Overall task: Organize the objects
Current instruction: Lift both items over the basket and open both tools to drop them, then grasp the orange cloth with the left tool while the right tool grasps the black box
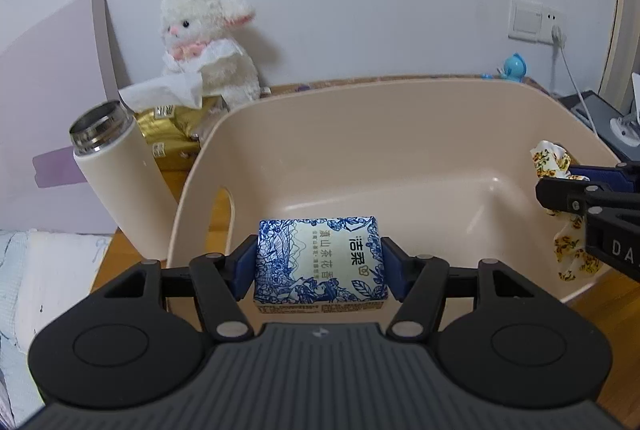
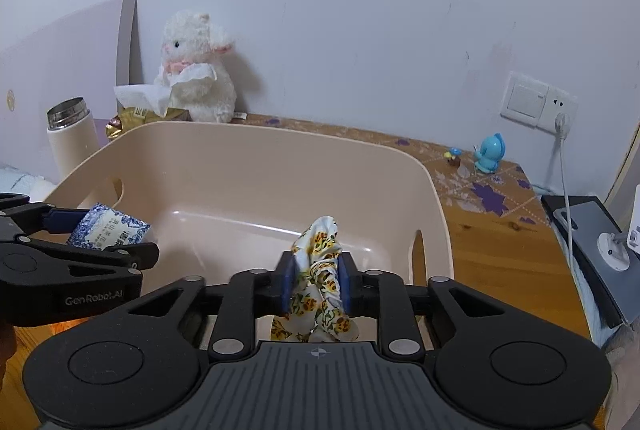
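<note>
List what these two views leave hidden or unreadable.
- Bin floor nearest the cameras: covered by both tongs' bodies.
- Small print on the tissue pack, left view: too small.
- Gold tissue bag: mostly behind bottle and bin.
- Scrunchie, left view: partly behind right tongs.

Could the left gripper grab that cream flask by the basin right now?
Probably not: the left gripper is shut on a tissue pack over the basin; the flask stands unobstructed to its left.
</note>
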